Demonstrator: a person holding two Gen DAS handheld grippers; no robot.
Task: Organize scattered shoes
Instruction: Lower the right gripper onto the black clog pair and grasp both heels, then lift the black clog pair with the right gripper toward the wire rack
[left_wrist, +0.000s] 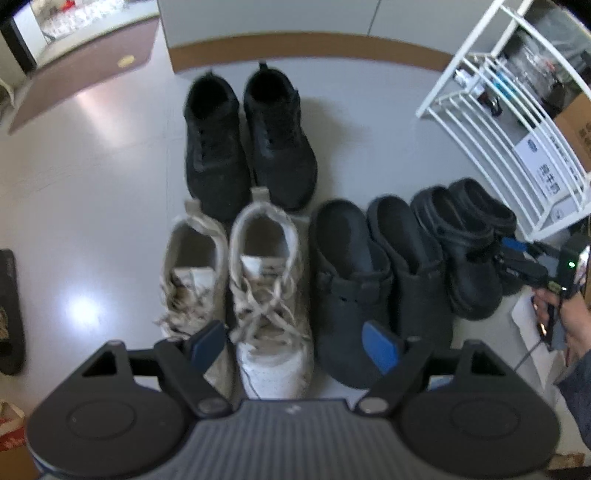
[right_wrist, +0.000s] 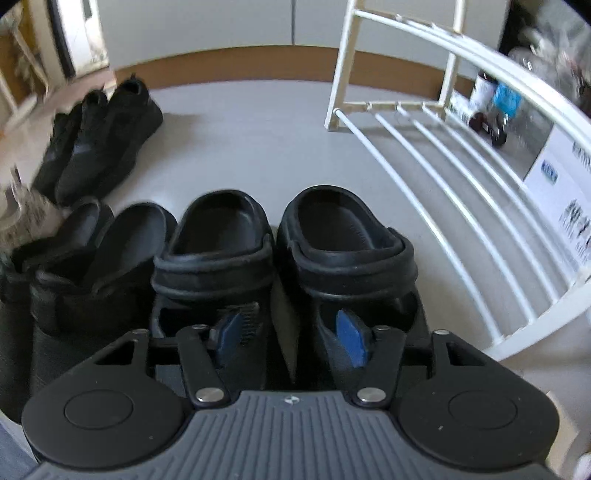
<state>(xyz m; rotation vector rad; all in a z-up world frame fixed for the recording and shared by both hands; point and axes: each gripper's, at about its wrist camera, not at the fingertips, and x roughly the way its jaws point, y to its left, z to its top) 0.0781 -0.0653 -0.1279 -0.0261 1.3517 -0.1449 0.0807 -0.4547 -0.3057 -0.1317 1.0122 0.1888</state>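
The left gripper (left_wrist: 295, 343) is hanging low over the floor with its two blue-padded fingers (left_wrist: 380, 349) spread wide apart and gripping nothing. The right gripper (right_wrist: 290, 338) is pointing forward and down with its blue pads (right_wrist: 349, 338) also held apart, nothing pinched between them. In the left wrist view, at the right edge, the person's hand (left_wrist: 569, 317) is wrapping around the handle of the right gripper, with a dark sleeve (left_wrist: 580, 391) showing below it.
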